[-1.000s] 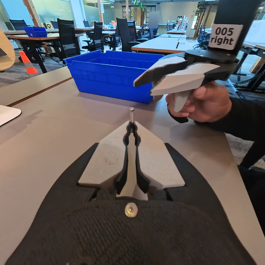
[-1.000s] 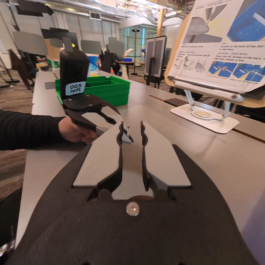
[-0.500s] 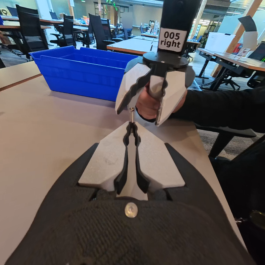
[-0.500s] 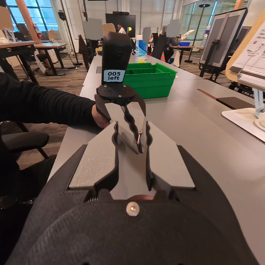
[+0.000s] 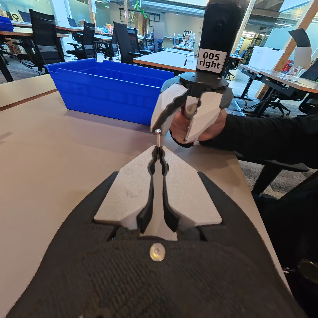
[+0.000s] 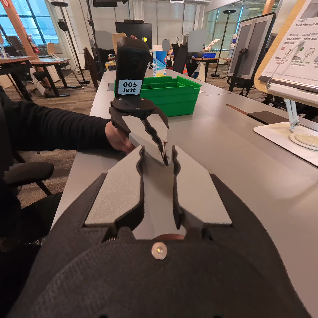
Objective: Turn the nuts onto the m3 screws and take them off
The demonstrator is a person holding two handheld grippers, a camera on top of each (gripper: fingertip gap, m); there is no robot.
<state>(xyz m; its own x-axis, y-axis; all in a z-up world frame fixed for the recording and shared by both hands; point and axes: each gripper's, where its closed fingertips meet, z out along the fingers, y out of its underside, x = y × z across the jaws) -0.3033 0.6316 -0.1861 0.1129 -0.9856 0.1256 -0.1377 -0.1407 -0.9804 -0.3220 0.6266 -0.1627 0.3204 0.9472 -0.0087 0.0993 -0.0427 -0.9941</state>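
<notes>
My left gripper [image 5: 158,149] is shut on a thin silver m3 screw [image 5: 158,137], which stands upright out of its tips, head up. In the right wrist view the same screw [image 6: 164,147] rises from the left gripper's tips [image 6: 165,163], between my right fingertips and nearer the right one. My right gripper [image 6: 157,148] is open and empty, its jaws on either side of the screw without touching it. In the left wrist view the right gripper [image 5: 172,133] points down at me, one finger just behind the screw head. I see no nut on the screw.
A blue bin [image 5: 110,89] stands on the grey table [image 5: 51,154] behind the left gripper. A green bin [image 6: 173,96] stands behind it in the right wrist view. A white stand with an instruction sheet [image 6: 292,56] is at the right. The table edge lies near both hands. The tips of both grippers are at nearly the same place.
The right gripper has swung round from the side to face the left gripper and closed in on the screw, which now sits between its open jaws. The left gripper kept hold of the screw.
</notes>
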